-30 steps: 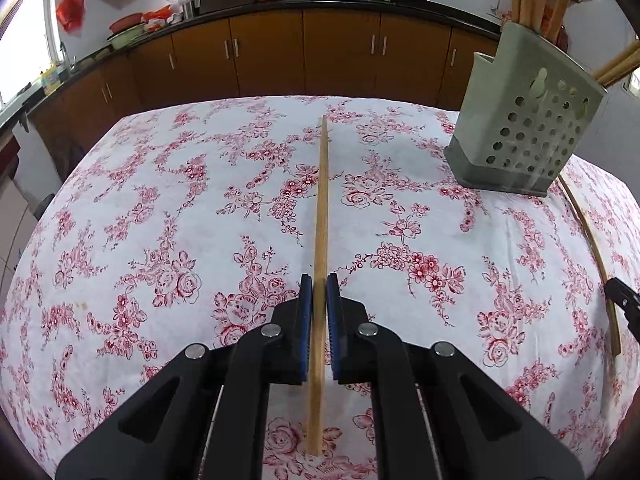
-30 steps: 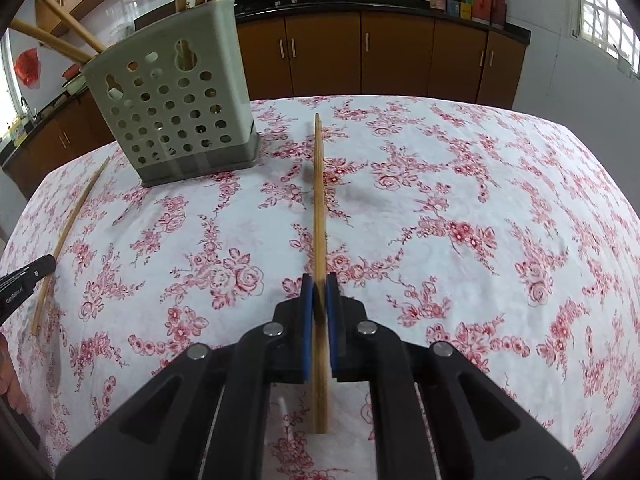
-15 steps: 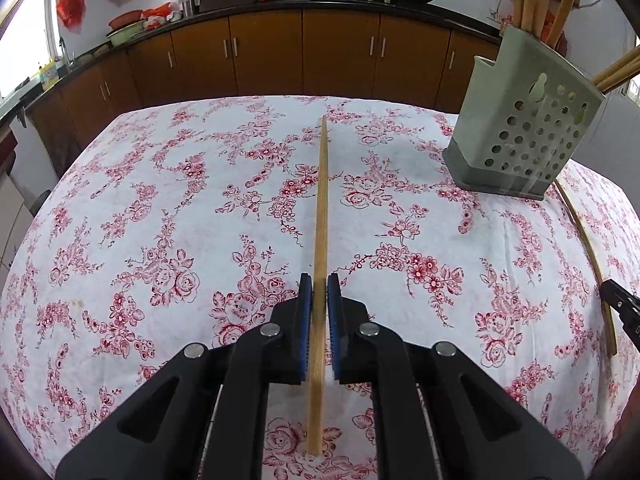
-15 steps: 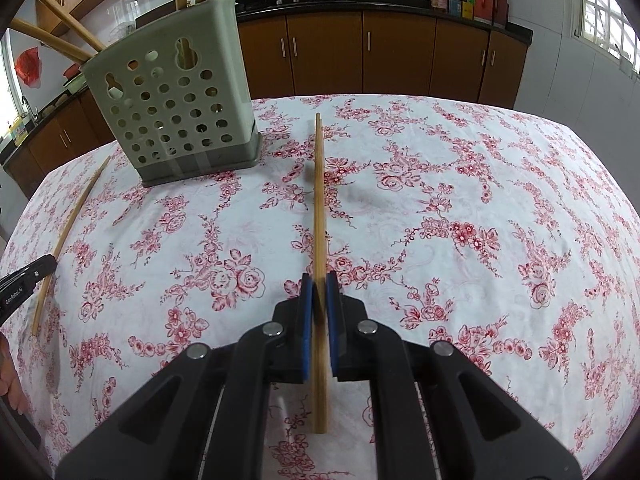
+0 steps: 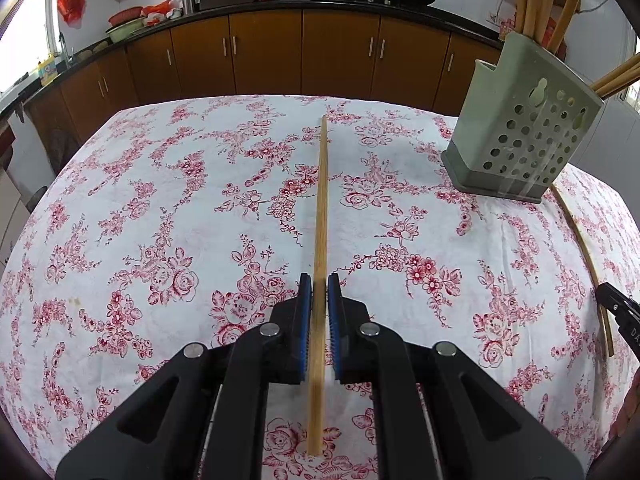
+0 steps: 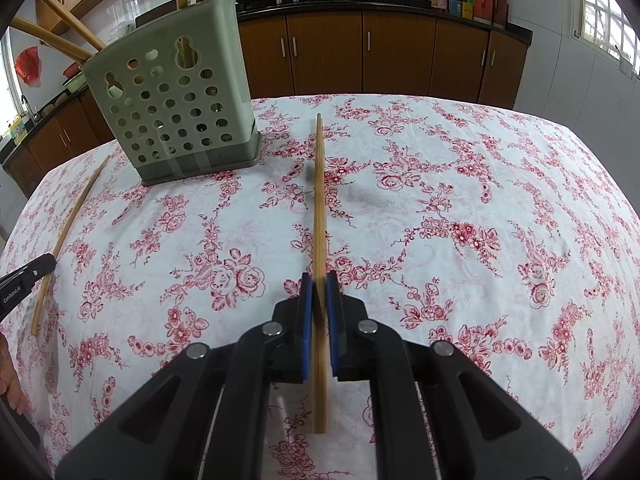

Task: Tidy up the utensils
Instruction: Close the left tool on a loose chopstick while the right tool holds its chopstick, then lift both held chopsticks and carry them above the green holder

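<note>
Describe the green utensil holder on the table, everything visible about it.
The utensil holder is a pale green, plastic-looking box with rows of round holes and two keyhole slots in its wall. It stands upright on a darker base on the floral tablecloth. Several wooden sticks poke out of its top, some leaning. Neither gripper touches it.

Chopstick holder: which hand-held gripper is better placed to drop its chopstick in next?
Right, probably. The right hand-held gripper grips its chopstick, which casts an offset shadow, apparently lifted; holder stands close.
</note>
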Demonstrator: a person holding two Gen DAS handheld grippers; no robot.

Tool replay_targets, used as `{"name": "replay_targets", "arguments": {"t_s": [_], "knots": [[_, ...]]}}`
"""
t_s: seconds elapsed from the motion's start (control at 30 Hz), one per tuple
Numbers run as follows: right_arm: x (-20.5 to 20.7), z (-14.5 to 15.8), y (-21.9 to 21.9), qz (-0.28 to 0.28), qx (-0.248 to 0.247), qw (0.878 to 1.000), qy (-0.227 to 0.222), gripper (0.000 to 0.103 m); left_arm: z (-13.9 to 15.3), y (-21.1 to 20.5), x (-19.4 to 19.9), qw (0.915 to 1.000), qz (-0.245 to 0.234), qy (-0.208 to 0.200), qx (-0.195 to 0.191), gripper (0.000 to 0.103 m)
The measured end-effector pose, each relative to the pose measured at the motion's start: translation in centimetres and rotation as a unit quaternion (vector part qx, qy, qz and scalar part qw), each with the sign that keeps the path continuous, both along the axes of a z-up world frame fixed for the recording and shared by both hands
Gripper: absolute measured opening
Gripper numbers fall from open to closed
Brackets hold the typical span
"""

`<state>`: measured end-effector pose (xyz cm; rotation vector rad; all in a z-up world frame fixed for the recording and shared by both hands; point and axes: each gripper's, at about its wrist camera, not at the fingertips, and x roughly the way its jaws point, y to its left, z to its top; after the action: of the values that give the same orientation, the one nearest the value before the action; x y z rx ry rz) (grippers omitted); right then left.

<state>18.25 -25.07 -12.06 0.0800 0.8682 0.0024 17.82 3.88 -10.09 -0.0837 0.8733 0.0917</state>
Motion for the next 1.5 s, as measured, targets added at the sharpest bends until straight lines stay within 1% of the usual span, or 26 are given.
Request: {"name": "replay_targets", "arguments": {"t_s": [0.17, 0.5, 0.63, 0.73, 0.87, 0.97, 1.13, 1.37, 1.5], "knots": [[-0.6, 0.0, 0.1, 0.003, -0.001, 1.0, 0.0, 0.009, 0.1, -0.4, -0.7, 0.9996, -0.022, 0.004, 0.018, 0.01], [-1.9, 0.2, 0.1, 0.009, 0.006, 1.0, 0.001, 0.009, 0.1, -0.4, -2.3, 0.9994, -0.029, 0.005, 0.017, 0.009], [-2.3, 0.4, -0.2, 0.013, 0.011, 1.0, 0.003, 0.008, 0.1, -0.5, -3.0, 0.999, -0.037, 0.01, 0.024, 0.008], [-2.8, 1.2, -0.7, 0.01, 0.017, 1.0, -0.011, 0.008, 0.5, -0.2, -3.2, 0.9991, -0.035, 0.014, 0.016, 0.008], [-3.7, 3.4, -1.3, 0.006, 0.018, 0.999, -0.044, 0.008, 2.3, 0.2, -3.8, 0.9992, -0.037, -0.008, 0.012, 0.008], [-4.2, 5.4, -1.8, -0.002, 0.018, 0.997, -0.072, 0.008, 4.4, 0.5, -4.3, 0.9986, -0.038, -0.035, 0.007, 0.008], [-4.5, 8.7, -2.9, -0.011, 0.025, 0.993, -0.118, 0.008, 7.9, 1.0, -4.8, 0.9959, -0.036, -0.082, -0.012, 0.007], [-4.6, 13.0, -3.6, -0.013, 0.029, 0.983, -0.179, 0.008, 13.1, 1.4, -5.2, 0.9872, -0.035, -0.152, -0.035, 0.007], [-4.8, 14.5, -3.4, -0.01, 0.029, 0.979, -0.203, 0.008, 15.2, 1.3, -5.4, 0.9822, -0.042, -0.18, -0.036, 0.007]]}}
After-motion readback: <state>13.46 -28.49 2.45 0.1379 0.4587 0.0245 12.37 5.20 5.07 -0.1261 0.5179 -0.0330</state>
